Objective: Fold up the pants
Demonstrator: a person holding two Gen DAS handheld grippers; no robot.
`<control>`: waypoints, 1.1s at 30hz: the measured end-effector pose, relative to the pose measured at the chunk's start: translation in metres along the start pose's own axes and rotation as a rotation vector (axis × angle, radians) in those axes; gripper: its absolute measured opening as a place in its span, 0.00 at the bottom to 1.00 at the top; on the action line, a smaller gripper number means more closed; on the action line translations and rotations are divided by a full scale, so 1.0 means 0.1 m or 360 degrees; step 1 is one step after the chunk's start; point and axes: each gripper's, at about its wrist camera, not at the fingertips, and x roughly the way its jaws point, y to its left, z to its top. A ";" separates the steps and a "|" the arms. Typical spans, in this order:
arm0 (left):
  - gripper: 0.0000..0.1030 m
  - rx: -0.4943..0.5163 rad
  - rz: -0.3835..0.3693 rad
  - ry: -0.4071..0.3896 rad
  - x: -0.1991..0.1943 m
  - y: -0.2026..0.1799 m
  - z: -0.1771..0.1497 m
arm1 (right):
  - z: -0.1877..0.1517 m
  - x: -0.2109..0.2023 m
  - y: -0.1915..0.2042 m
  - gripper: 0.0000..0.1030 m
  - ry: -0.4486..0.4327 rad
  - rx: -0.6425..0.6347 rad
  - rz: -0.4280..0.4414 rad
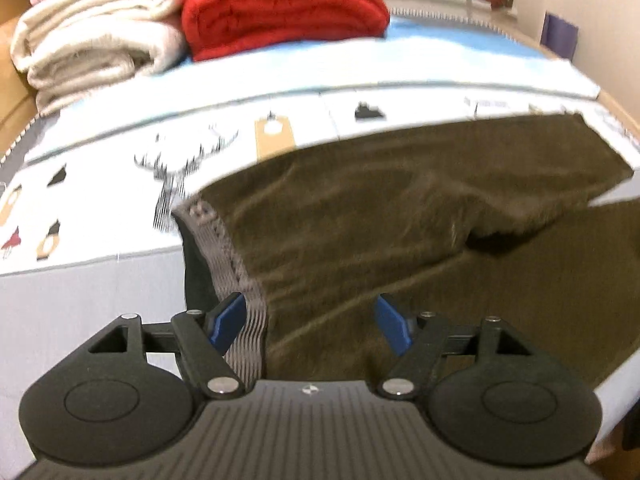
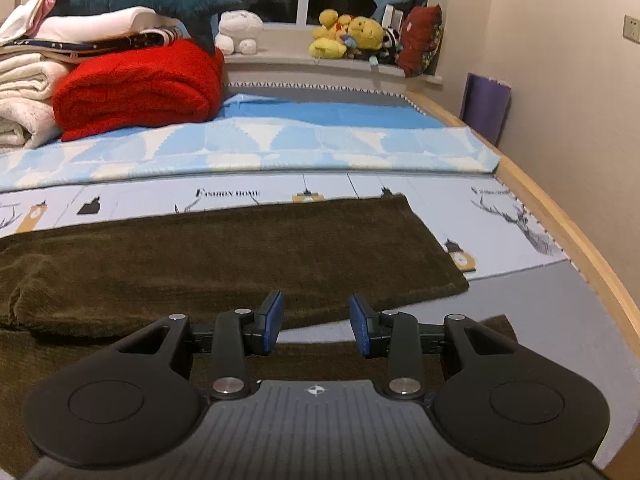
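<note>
Dark olive fleece pants [image 1: 400, 216] lie spread on the bed, legs running to the right. The grey striped waistband [image 1: 236, 264] is at the left end. My left gripper [image 1: 310, 316] is open, hovering over the waist area, its left pad by the waistband. In the right wrist view the far leg [image 2: 240, 256] lies flat and the near leg [image 2: 496, 326] passes under the gripper. My right gripper [image 2: 316, 322] is open and empty above the gap between the two leg ends.
A folded red blanket [image 2: 136, 92] and cream towels [image 1: 92, 36] are stacked at the bed's far left. A blue quilt [image 2: 280, 140] lies beyond the pants. Plush toys [image 2: 348, 36] sit on the windowsill. The wooden bed edge [image 2: 576, 240] and wall are on the right.
</note>
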 end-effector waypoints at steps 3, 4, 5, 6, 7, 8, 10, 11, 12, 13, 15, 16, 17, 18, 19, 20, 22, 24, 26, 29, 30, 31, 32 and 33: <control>0.75 -0.0014 0.0016 -0.0088 -0.04 -0.08 0.09 | 0.04 -0.01 0.06 0.37 -0.0072 0.0012 -0.0010; 0.75 -0.0022 0.0029 -0.0112 -0.04 -0.11 0.14 | 0.05 0.00 0.08 0.37 -0.0086 0.0013 -0.0011; 0.75 -0.0027 0.0046 -0.0123 -0.04 -0.12 0.17 | 0.07 0.01 0.10 0.37 -0.0096 0.0011 -0.0014; 0.75 -0.0032 0.0066 -0.0134 -0.05 -0.13 0.20 | 0.08 0.02 0.12 0.37 -0.0105 0.0004 -0.0021; 0.75 -0.0041 0.0089 -0.0143 -0.03 -0.15 0.25 | 0.09 0.03 0.15 0.37 -0.0109 -0.0009 -0.0030; 0.75 -0.0055 0.0099 -0.0142 -0.02 -0.16 0.29 | 0.10 0.05 0.18 0.37 -0.0108 -0.0024 -0.0036; 0.74 -0.0093 0.0090 -0.0133 0.01 -0.16 0.35 | 0.13 0.07 0.23 0.37 -0.0110 -0.0047 -0.0024; 0.74 -0.0128 0.0070 -0.0123 0.02 -0.15 0.40 | 0.14 0.09 0.25 0.37 -0.0106 -0.0056 -0.0013; 0.73 -0.0184 0.0045 -0.0107 0.02 -0.13 0.43 | 0.15 0.10 0.27 0.37 -0.0098 -0.0065 -0.0001; 0.70 -0.0272 -0.0010 -0.0062 0.04 -0.08 0.48 | 0.16 0.11 0.29 0.37 -0.0084 -0.0071 0.0020; 0.54 -0.0485 -0.0156 0.0128 0.17 0.02 0.58 | 0.16 0.12 0.35 0.37 -0.0046 -0.0092 0.0061; 0.34 -0.0570 -0.0219 0.0256 0.29 0.06 0.66 | 0.17 0.12 0.39 0.37 -0.0032 -0.0124 0.0077; 0.18 -0.0599 -0.0207 0.0302 0.37 0.07 0.74 | 0.17 0.11 0.43 0.37 -0.0035 -0.0155 0.0089; 0.16 -0.0600 -0.0161 0.0290 0.42 0.07 0.83 | 0.18 0.10 0.46 0.37 -0.0049 -0.0180 0.0104; 0.13 -0.0558 -0.0109 0.0208 0.46 0.07 0.95 | 0.20 0.09 0.49 0.37 -0.0063 -0.0193 0.0116; 0.11 -0.0510 -0.0075 0.0117 0.47 0.07 1.03 | 0.21 0.09 0.51 0.37 -0.0067 -0.0192 0.0129; 0.11 -0.0524 -0.0011 -0.0087 0.54 0.18 1.06 | 0.23 0.10 0.53 0.29 -0.0054 -0.0169 0.0166; 0.11 -0.0644 -0.0046 -0.0087 0.72 0.35 0.99 | 0.24 0.12 0.54 0.01 -0.0036 -0.0150 0.0191; 0.11 -0.0716 0.0013 -0.0038 0.94 0.49 0.99 | 0.26 0.14 0.56 0.00 -0.0037 -0.0126 0.0207; 0.12 -0.0693 0.0052 -0.0068 1.17 0.58 1.07 | 0.30 0.17 0.60 0.01 -0.0042 -0.0116 0.0245; 0.14 -0.0675 0.0052 -0.0101 1.24 0.59 1.12 | 0.31 0.18 0.62 0.01 -0.0037 -0.0121 0.0257; 0.20 -0.0658 0.0049 -0.0128 1.29 0.61 1.15 | 0.31 0.20 0.63 0.01 -0.0029 -0.0125 0.0264; 0.32 -0.0640 0.0048 -0.0158 1.37 0.61 1.20 | 0.32 0.22 0.65 0.01 -0.0017 -0.0133 0.0275; 0.40 -0.0625 0.0052 -0.0173 1.45 0.62 1.23 | 0.32 0.24 0.66 0.01 -0.0009 -0.0141 0.0282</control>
